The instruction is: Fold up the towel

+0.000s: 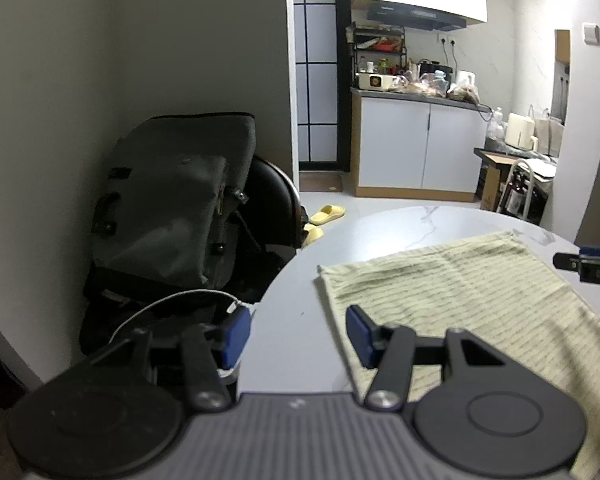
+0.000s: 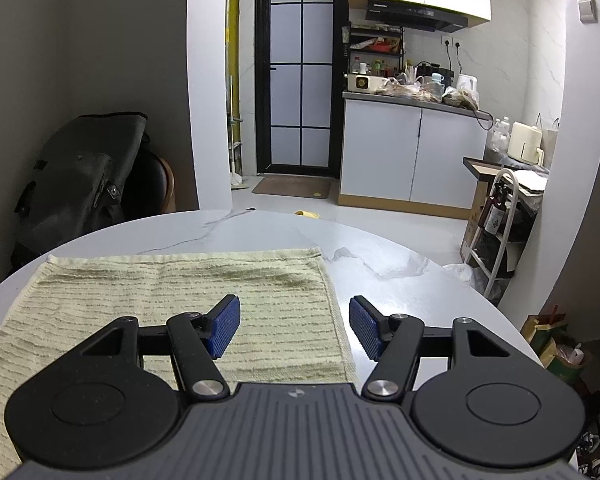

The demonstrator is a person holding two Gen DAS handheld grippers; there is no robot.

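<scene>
While one pale green towel [image 2: 172, 300] is spread flat on the round marble table [image 2: 400, 280], two grippers, left [image 1: 298, 334] and right [image 2: 294, 326], are held open and empty above its side edges.

I see a dark bag [image 1: 172, 200] slumped on a chair [image 1: 276, 204] by the wall, yellow slippers [image 1: 326, 216] on the floor, and a cluttered kitchen counter [image 2: 416, 98] beyond.

My towel [image 2: 180, 300] is pale green cloth, ribbed and nubbly, matt. It lies on a round table [image 2: 380, 248] of smooth, glossy white marble-look stone with grey veins. My right gripper [image 2: 294, 326] has matt black plastic arms, bright metal pivot screws and blue ridged rubbery pads [image 2: 224, 326]. A matt dark fabric bag [image 1: 172, 200] sits far left.
</scene>
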